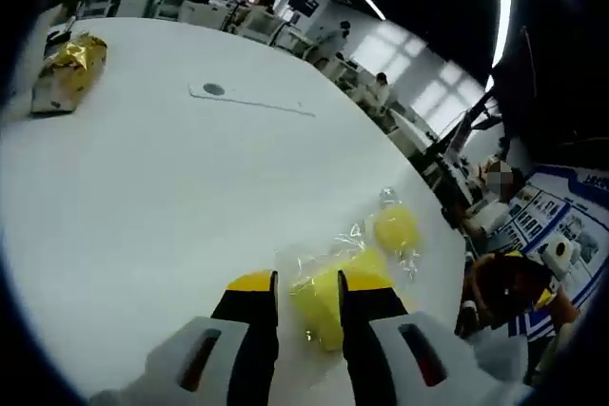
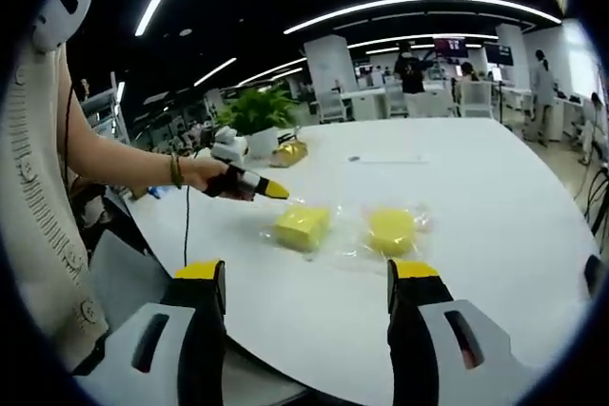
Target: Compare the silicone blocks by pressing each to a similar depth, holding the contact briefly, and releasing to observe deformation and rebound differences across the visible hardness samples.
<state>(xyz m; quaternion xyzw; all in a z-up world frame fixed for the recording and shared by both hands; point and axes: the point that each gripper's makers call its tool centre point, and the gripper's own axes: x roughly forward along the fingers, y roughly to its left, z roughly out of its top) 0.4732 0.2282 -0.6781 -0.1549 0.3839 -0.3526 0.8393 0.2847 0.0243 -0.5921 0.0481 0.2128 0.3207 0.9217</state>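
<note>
Two yellow silicone blocks in clear wrappers lie on the white table (image 2: 495, 225). The squarish block (image 1: 319, 306) (image 2: 303, 225) shows through the narrow gap between my left gripper's (image 1: 307, 282) jaws, partly hidden behind the right one. Whether the tips touch it is unclear. The rounder block (image 1: 395, 228) (image 2: 391, 230) lies just beyond. In the right gripper view, a person's hand holds the left gripper (image 2: 262, 187) with its yellow tip at the squarish block's left edge. My right gripper (image 2: 309, 273) stands wide open and empty, short of both blocks.
A gold foil packet (image 1: 67, 68) (image 2: 288, 151) and a potted plant (image 2: 257, 111) stand at the table's far side. A flat strip with a round dot (image 1: 247, 97) lies mid-table. The person's arm (image 2: 114, 164) reaches in from the left. People sit beyond the table's edge (image 1: 514, 282).
</note>
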